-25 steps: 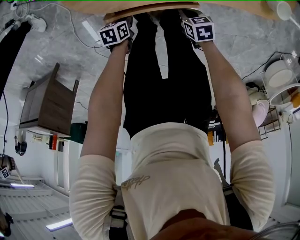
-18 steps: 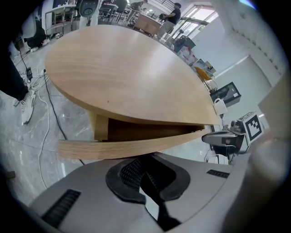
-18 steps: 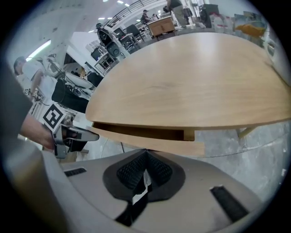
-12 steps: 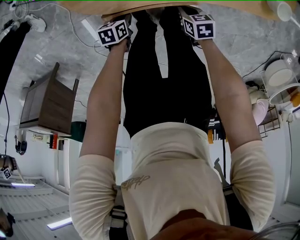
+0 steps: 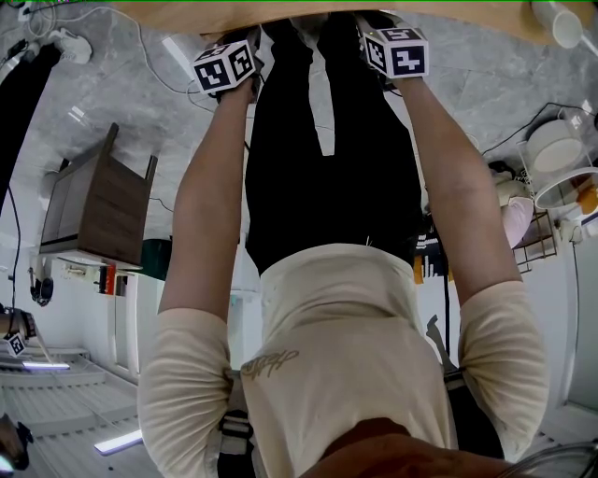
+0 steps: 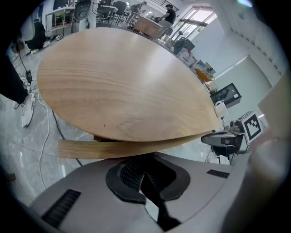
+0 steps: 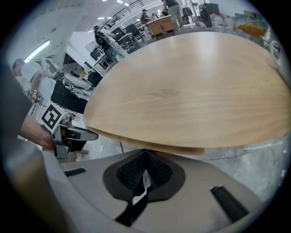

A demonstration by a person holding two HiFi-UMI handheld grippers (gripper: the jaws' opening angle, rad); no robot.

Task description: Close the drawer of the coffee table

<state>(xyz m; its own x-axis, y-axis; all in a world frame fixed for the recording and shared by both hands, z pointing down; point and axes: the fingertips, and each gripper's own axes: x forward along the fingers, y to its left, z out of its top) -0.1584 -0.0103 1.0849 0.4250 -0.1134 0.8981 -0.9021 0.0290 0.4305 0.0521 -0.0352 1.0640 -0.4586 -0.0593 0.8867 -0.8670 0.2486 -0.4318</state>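
Observation:
The oval wooden coffee table top (image 5: 234, 11) runs along the top edge of the head view and fills both gripper views (image 6: 122, 86) (image 7: 195, 86). Under its rim the curved wooden drawer front (image 6: 91, 148) (image 7: 182, 148) sticks out only a little. My left gripper (image 5: 245, 37) (image 6: 143, 170) is shut with nothing in it, its tips against the drawer front. My right gripper (image 5: 374, 23) (image 7: 144, 170) is also shut on nothing and pressed to the same front, further right. Both arms reach straight out side by side.
A dark wooden side cabinet (image 5: 98, 205) stands on the marble floor to the left. Cables and a power strip (image 5: 70, 42) lie at the far left. A wire rack with white bowls (image 5: 561, 159) is at the right.
Both grippers have edged forward toward the table, and the drawer front has slid further in under the top.

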